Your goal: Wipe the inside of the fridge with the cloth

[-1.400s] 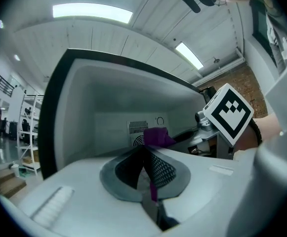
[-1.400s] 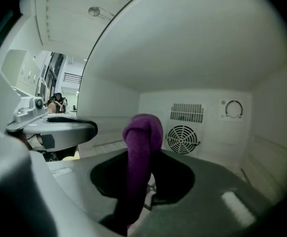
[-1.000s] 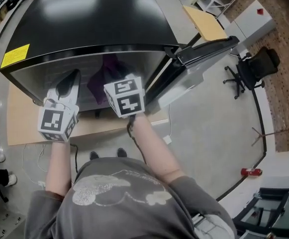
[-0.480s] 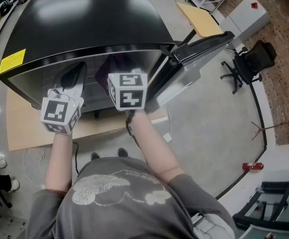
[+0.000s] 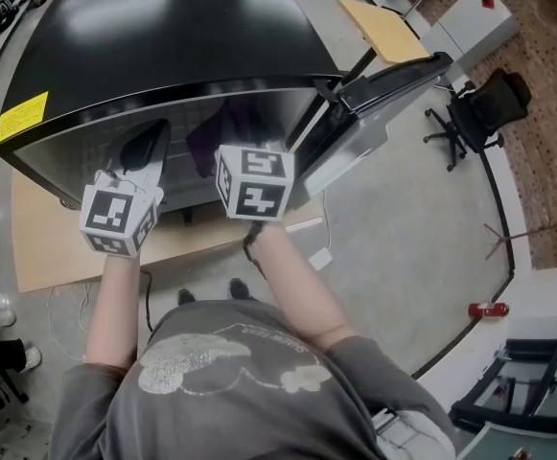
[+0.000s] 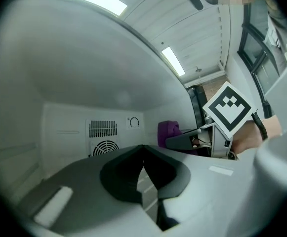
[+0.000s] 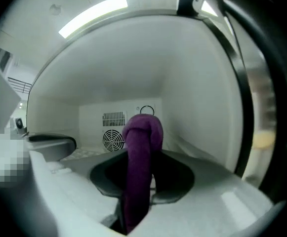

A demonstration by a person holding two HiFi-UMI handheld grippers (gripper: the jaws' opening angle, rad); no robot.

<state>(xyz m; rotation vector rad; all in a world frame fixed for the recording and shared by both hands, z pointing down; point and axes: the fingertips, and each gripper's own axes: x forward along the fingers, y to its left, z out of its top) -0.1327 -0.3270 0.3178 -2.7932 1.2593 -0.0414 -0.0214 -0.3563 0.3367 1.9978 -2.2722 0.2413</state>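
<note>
The black fridge (image 5: 163,36) stands with its door (image 5: 393,80) swung open to the right. My right gripper (image 7: 141,179) is shut on a purple cloth (image 7: 139,157), which sticks up between its jaws inside the white fridge compartment. In the head view the purple cloth (image 5: 222,127) shows just inside the opening, ahead of the right gripper's marker cube (image 5: 254,182). My left gripper (image 6: 143,154) is shut with nothing in it and points into the compartment on the left. From there the purple cloth (image 6: 168,131) appears off to the right.
The white back wall carries a vent grille and fan (image 7: 113,139) and a round dial (image 7: 145,111). The ceiling (image 7: 128,68) and the right side wall (image 7: 197,112) curve close around the cloth. A wire shelf (image 7: 81,153) lies below. An office chair (image 5: 484,113) stands right of the door.
My right gripper has shifted slightly to the right with the cloth still in it. The left gripper has edged up a little towards the fridge opening.
</note>
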